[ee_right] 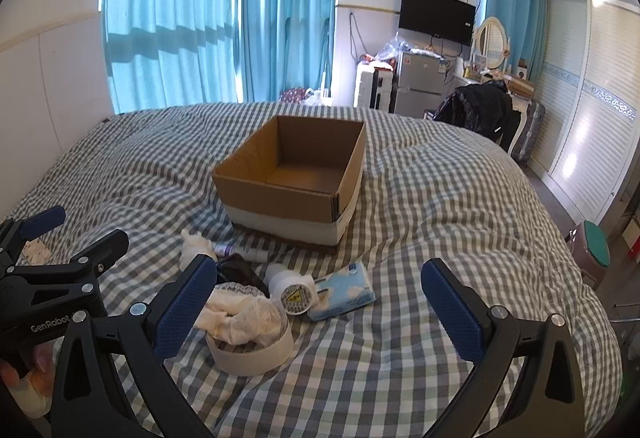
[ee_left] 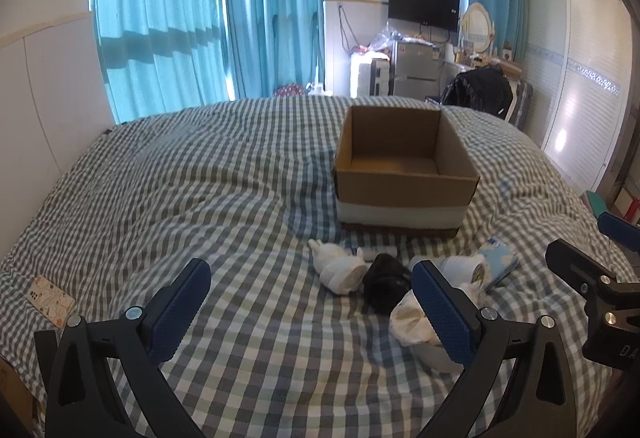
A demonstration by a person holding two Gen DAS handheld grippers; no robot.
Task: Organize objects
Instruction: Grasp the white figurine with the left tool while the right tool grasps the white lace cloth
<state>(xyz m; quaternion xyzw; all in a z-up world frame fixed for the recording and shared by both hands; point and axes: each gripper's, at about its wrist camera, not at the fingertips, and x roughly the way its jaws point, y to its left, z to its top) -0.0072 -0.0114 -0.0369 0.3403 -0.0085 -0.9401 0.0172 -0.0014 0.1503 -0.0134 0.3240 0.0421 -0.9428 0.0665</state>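
Note:
An open, empty cardboard box [ee_left: 404, 181] [ee_right: 292, 193] stands on the checked bed. In front of it lie a rolled white sock [ee_left: 340, 270] [ee_right: 195, 244], a black item [ee_left: 386, 284] [ee_right: 240, 272], a small purple-and-white tube [ee_right: 240, 251], a white bottle [ee_right: 290, 288] [ee_left: 466, 266], a blue tissue pack [ee_right: 344, 292] [ee_left: 498, 262], and a white round container holding crumpled white cloth [ee_right: 248, 334] [ee_left: 412, 322]. My left gripper [ee_left: 312, 302] is open and empty, just before the pile. My right gripper [ee_right: 318, 302] is open and empty, with the container beside its left finger.
A phone in a patterned case [ee_left: 50, 300] lies on the bed at the left. The checked bedspread [ee_right: 420, 217] stretches around the box. Teal curtains, a TV, a fridge and a wardrobe stand beyond the bed. A stool with a green top [ee_right: 596, 242] stands at the right.

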